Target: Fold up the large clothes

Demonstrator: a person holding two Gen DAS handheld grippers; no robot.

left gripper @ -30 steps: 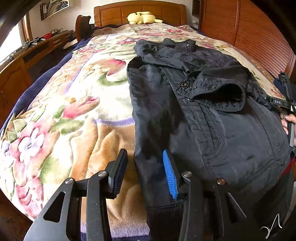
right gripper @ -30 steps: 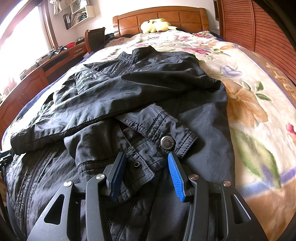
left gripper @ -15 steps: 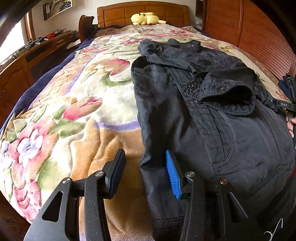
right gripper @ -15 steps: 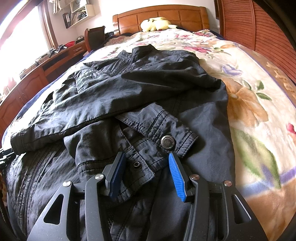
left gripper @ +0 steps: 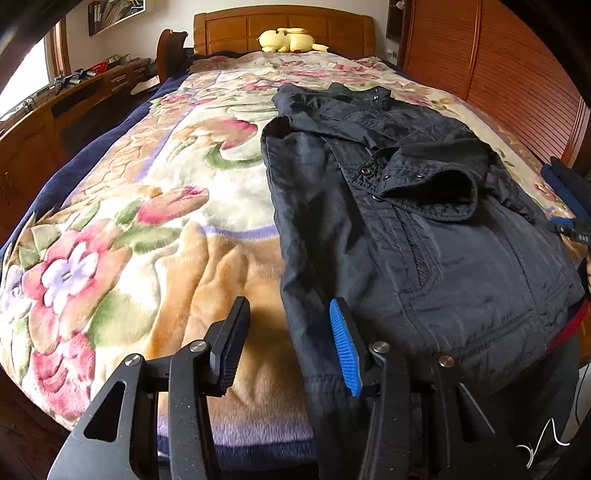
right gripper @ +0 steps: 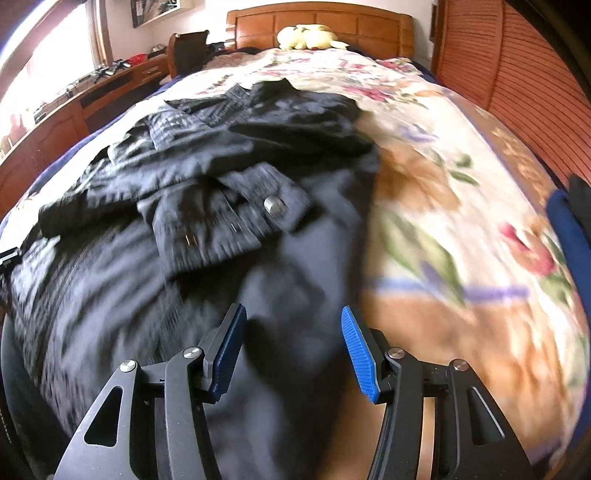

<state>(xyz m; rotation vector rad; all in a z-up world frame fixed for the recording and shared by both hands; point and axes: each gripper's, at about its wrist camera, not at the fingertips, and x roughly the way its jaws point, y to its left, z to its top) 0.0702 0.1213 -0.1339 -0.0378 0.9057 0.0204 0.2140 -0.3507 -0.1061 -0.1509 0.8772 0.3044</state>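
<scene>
**Dark jacket on floral bed cover, both grippers apart above its near hem**

Left hand-held gripper [left gripper: 290,341]: pitched downward over the foot of the bed, jaws parted, nothing clamped. One black pad is seen over bare blanket, the blue ribbed pad over the jacket's left edge; the edge lies between them, unpressed.

Right hand-held gripper [right gripper: 291,347]: pitched downward likewise, jaws opening, no cloth pinched. The frame is smeared by motion. The jacket's right edge is seen between the pads.

Dark navy zip-front jacket [left gripper: 424,229]: laid lengthwise on the right half of the bed, collar toward the headboard, hem toward the cameras. A snap-buttoned sleeve cuff [left gripper: 428,184] is folded across the chest.

Plush floral blanket in cream, pink and tan [left gripper: 147,229]: a wide bare stretch is left on the jacket's left, a narrower strip on its right.

Room: carved wooden headboard [left gripper: 280,27] with a yellow soft toy [left gripper: 288,38] before it; slatted wooden panelling [left gripper: 517,85] along the right; a long wooden desk [left gripper: 55,122] along the left under a window.
</scene>
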